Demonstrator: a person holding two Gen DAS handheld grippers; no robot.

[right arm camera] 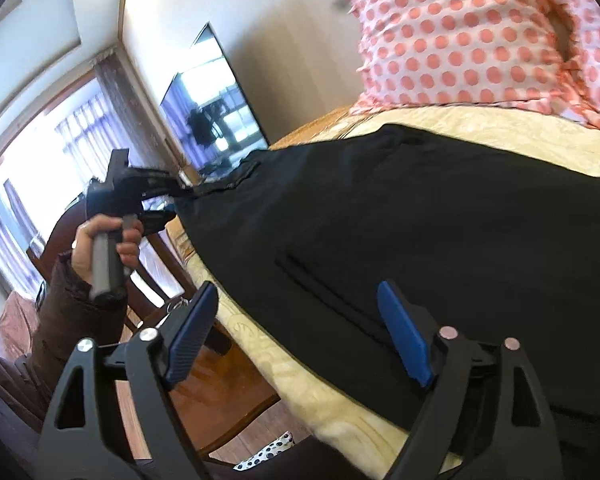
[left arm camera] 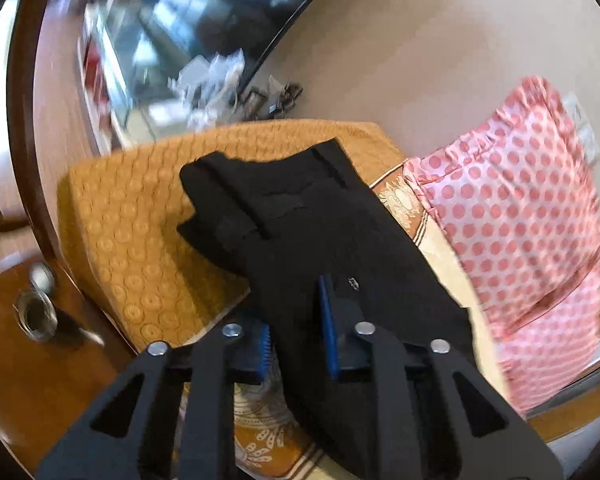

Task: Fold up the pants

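Note:
Black pants (left arm camera: 300,232) lie spread on a bed; they also fill the middle of the right wrist view (right arm camera: 400,208). My left gripper (left arm camera: 294,340) has its jaws partly apart with black fabric running between the blue pads; whether they pinch it I cannot tell. It also shows from outside in the right wrist view (right arm camera: 168,200), at the pants' far edge. My right gripper (right arm camera: 300,332) is open, its right pad over the pants' near edge and its left pad over the bed's side.
A pink polka-dot pillow (left arm camera: 512,208) lies right of the pants, also in the right wrist view (right arm camera: 460,40). An orange patterned blanket (left arm camera: 140,216) lies beyond them. A wooden bedside table (left arm camera: 32,344) holds a metal cup (left arm camera: 36,314). A TV (right arm camera: 216,100) hangs on the wall.

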